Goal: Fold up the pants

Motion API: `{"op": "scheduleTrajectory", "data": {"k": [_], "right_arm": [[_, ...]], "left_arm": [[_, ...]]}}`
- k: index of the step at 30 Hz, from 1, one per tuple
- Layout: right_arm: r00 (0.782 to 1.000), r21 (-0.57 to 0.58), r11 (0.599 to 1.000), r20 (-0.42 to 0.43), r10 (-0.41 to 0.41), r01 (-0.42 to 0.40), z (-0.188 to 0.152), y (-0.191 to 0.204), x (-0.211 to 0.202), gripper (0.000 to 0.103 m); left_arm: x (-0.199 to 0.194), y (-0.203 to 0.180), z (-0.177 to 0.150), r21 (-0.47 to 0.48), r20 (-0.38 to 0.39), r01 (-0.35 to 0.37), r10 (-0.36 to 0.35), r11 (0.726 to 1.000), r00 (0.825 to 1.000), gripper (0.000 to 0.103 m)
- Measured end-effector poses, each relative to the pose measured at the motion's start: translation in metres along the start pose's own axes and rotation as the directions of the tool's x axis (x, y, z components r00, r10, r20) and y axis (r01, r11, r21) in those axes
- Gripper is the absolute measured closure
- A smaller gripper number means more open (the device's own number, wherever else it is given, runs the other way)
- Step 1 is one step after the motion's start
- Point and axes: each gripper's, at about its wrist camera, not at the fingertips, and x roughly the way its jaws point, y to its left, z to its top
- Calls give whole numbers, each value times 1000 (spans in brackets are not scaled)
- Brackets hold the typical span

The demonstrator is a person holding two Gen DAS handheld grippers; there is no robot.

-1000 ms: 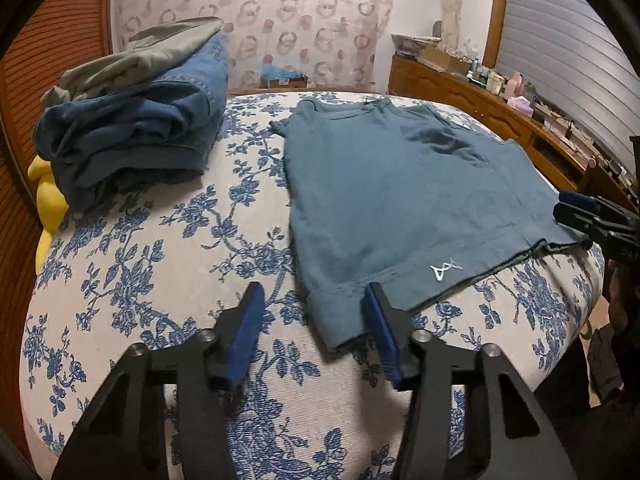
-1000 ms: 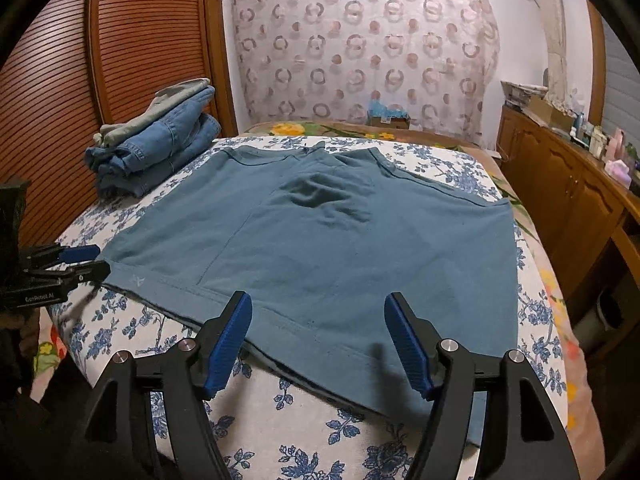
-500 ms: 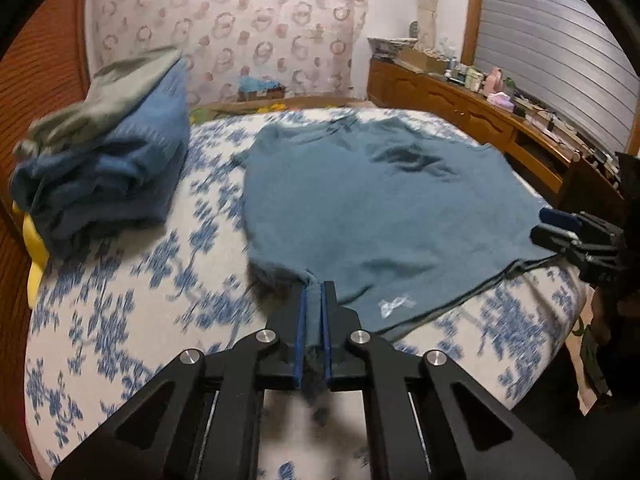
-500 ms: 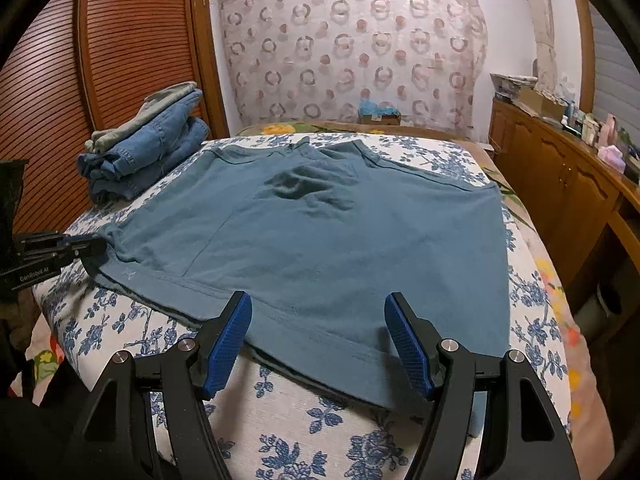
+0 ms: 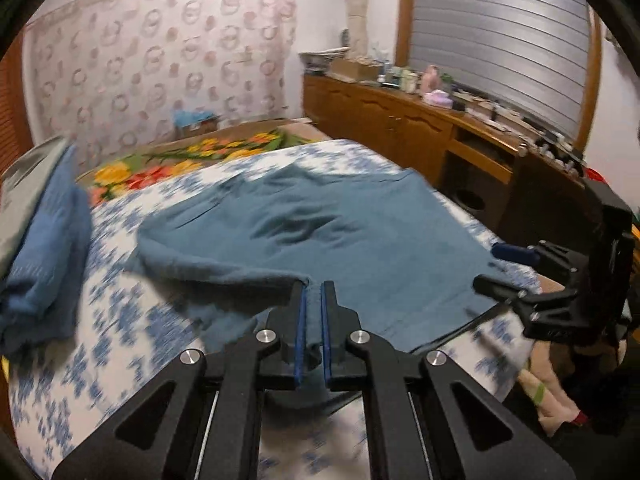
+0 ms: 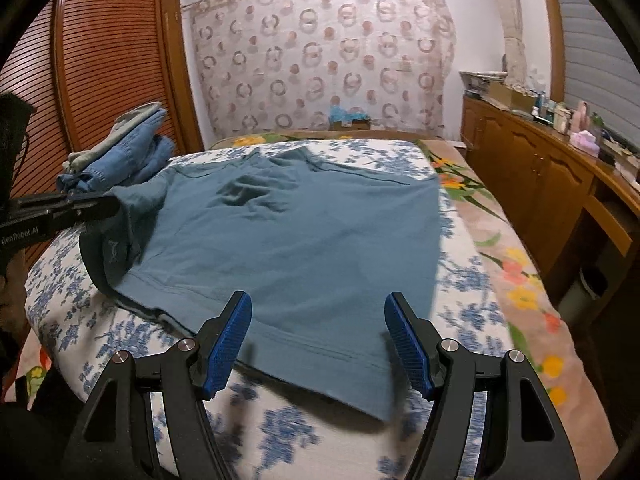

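The bed (image 6: 472, 280) was covered by the pants (image 6: 304, 240), spread flat but for the near left corner, which was lifted. That corner was pinched in the clenched left gripper (image 5: 313, 308). The right gripper (image 6: 318, 336) was held wide apart above the near hem. The thin pinch could slip if pulled quickly, and a one-sided lift could skew the fold.

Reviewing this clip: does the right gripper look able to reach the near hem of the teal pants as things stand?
Probably yes. The right gripper is open just above the hem of the teal pants, nothing between. The left gripper grips the other corner, well aside.
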Motion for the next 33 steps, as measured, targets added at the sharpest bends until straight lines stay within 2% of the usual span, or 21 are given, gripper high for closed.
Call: {"op": "scheduleTrajectory", "data": {"k": [15, 19, 20, 24, 25, 27, 29, 33], "right_arm": [[997, 73, 995, 28, -73, 71, -7, -2, -11, 32], [996, 88, 993, 31, -82, 79, -12, 1, -13, 32], [996, 89, 993, 31, -83, 80, -13, 2, -14, 32], [996, 100, 992, 34, -85, 81, -16, 2, -16, 32], [996, 104, 992, 37, -82, 78, -17, 2, -16, 32], [996, 108, 992, 41, -76, 71, -16, 4, -15, 32], [997, 107, 992, 45, -70, 65, -16, 2, -16, 32], [997, 101, 994, 50, -50, 45, -13, 1, -11, 32]], "left_arm": [[26, -96, 56, 138, -13, 166, -166, 976, 986, 95], [31, -105, 63, 129, -19, 150, -149, 980, 989, 95], [31, -104, 64, 119, -22, 151, -150, 981, 988, 93], [27, -100, 66, 121, -2, 111, -111, 986, 994, 68], [26, -100, 65, 121, 5, 104, -105, 987, 994, 65], [22, -96, 64, 117, 28, 91, -95, 989, 995, 44], [22, -91, 63, 110, 34, 93, -97, 990, 995, 35], [24, -78, 56, 87, 31, 59, -62, 994, 998, 34]]}}
